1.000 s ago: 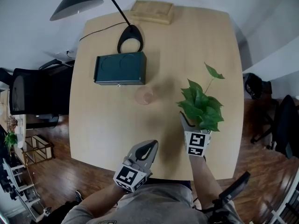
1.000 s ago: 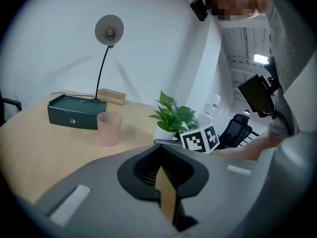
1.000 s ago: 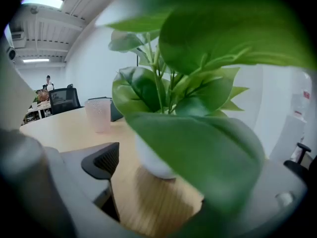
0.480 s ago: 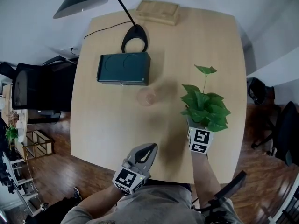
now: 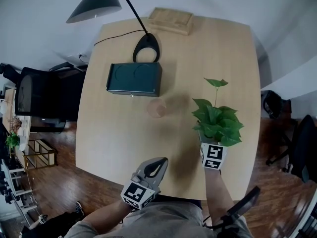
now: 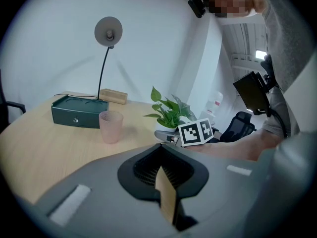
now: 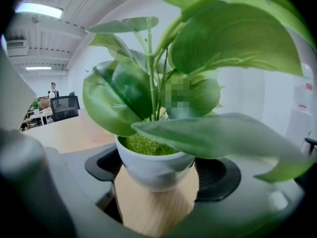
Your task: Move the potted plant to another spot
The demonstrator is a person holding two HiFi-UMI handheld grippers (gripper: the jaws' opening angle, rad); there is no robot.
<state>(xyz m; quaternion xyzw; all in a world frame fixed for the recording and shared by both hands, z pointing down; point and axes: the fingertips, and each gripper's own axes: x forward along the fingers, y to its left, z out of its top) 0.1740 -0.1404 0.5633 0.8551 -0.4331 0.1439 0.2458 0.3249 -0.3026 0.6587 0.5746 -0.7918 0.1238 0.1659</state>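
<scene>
Between the right hand-held gripper's (image 5: 210, 144) just-closing jaws the potted plant (image 7: 154, 166) sits pinched by its pot; I'd lift slowly, keeping it upright, clear of the pink cup (image 5: 157, 108) leftward.

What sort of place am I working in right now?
Most likely an office or meeting room: a light wooden table, black office chairs beside it, a desk lamp, and ceiling strip lights in the right gripper view.

From the head view, the leaves (image 5: 218, 123) largely hide the pot (image 7: 153, 167) beneath
</scene>
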